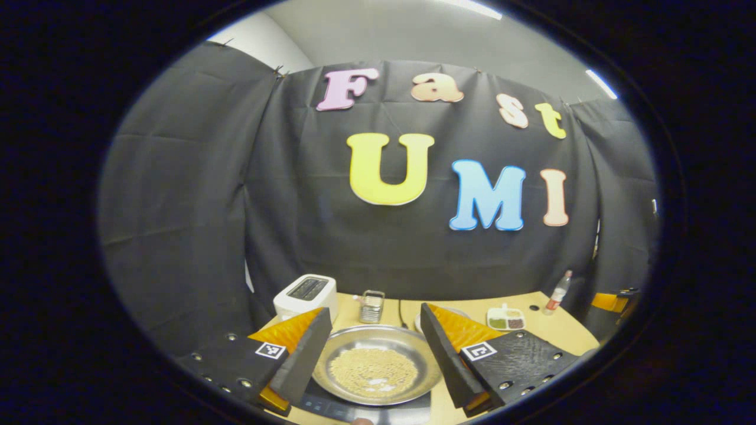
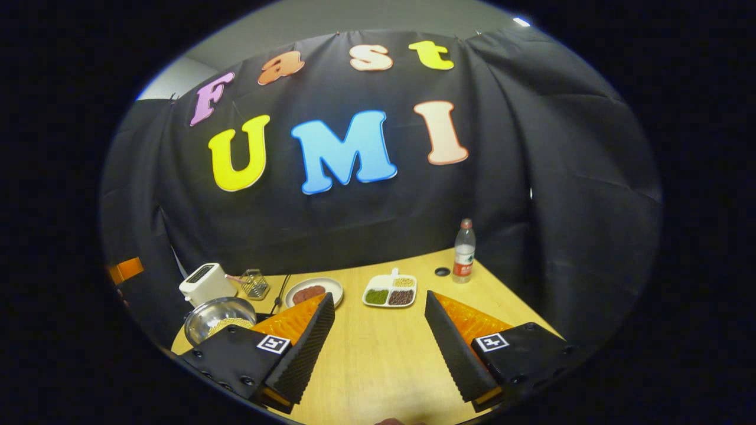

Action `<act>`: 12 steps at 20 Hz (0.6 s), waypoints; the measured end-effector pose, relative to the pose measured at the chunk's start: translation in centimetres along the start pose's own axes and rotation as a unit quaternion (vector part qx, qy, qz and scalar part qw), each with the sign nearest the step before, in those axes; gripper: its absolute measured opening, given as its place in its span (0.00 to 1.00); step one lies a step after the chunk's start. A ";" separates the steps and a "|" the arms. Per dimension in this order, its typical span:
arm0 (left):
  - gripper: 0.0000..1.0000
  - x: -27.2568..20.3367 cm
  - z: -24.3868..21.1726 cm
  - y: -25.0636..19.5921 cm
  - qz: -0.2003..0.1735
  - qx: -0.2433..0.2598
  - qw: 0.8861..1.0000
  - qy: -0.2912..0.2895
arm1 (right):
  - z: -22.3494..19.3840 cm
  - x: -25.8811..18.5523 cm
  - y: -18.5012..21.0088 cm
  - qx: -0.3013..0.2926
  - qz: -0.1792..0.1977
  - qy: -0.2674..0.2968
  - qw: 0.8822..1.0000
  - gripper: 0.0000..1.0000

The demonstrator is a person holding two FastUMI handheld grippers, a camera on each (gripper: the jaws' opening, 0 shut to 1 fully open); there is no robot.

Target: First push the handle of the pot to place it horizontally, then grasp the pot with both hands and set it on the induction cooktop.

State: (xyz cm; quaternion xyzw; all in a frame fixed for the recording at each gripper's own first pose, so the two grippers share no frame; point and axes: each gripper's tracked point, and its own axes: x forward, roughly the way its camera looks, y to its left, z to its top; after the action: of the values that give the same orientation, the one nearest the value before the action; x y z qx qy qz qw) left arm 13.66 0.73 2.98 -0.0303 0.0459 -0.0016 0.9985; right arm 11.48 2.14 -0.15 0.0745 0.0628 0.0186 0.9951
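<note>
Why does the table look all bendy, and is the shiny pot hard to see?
Left gripper view: the fisheye lens curves the table; the pot is sharp, with soft sheen on its rim. Right gripper view: the table's far edge bows too, and the pot sits small near the dim left side.

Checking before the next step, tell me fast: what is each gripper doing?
Left gripper: open, holding nothing, fingers either side of the pot.
Right gripper: open, holding nothing, over the table.
</note>
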 end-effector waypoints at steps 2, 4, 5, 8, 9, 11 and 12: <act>0.92 -1.6 1.0 -3.7 -0.007 0.001 1.000 -0.019 | 1.6 -1.6 -2.0 -0.001 -0.002 -0.026 1.000 0.98; 0.87 -3.4 1.7 -7.3 -0.017 0.003 0.999 -0.041 | 2.7 -3.1 -4.4 -0.004 -0.014 -0.048 0.999 0.98; 0.87 -4.2 1.8 -8.7 -0.018 -0.001 0.999 -0.048 | 3.2 -3.8 -5.7 -0.007 -0.023 -0.062 0.998 0.98; 0.87 -7.6 1.5 -13.3 -0.025 -0.015 0.998 -0.053 | 2.7 -6.5 -6.9 -0.003 -0.005 -0.063 0.998 0.98; 0.87 -8.8 1.3 -13.7 -0.014 -0.012 0.998 -0.056 | 2.3 -7.2 -7.3 -0.006 0.006 -0.059 0.998 0.98; 0.87 -10.9 1.0 -15.0 0.015 -0.009 0.998 -0.064 | 1.6 -8.5 -8.3 -0.018 0.027 -0.055 0.998 0.98; 0.87 -11.9 0.8 -15.9 0.027 -0.012 0.997 -0.066 | 1.2 -9.2 -8.4 -0.022 0.042 -0.053 0.997 0.98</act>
State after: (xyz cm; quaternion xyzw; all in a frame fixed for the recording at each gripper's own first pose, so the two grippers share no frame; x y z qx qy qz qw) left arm 1.87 -15.06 5.82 -0.0415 -0.0196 0.0276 0.9986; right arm 2.72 -6.74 0.85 0.0560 0.0059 0.0580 0.9967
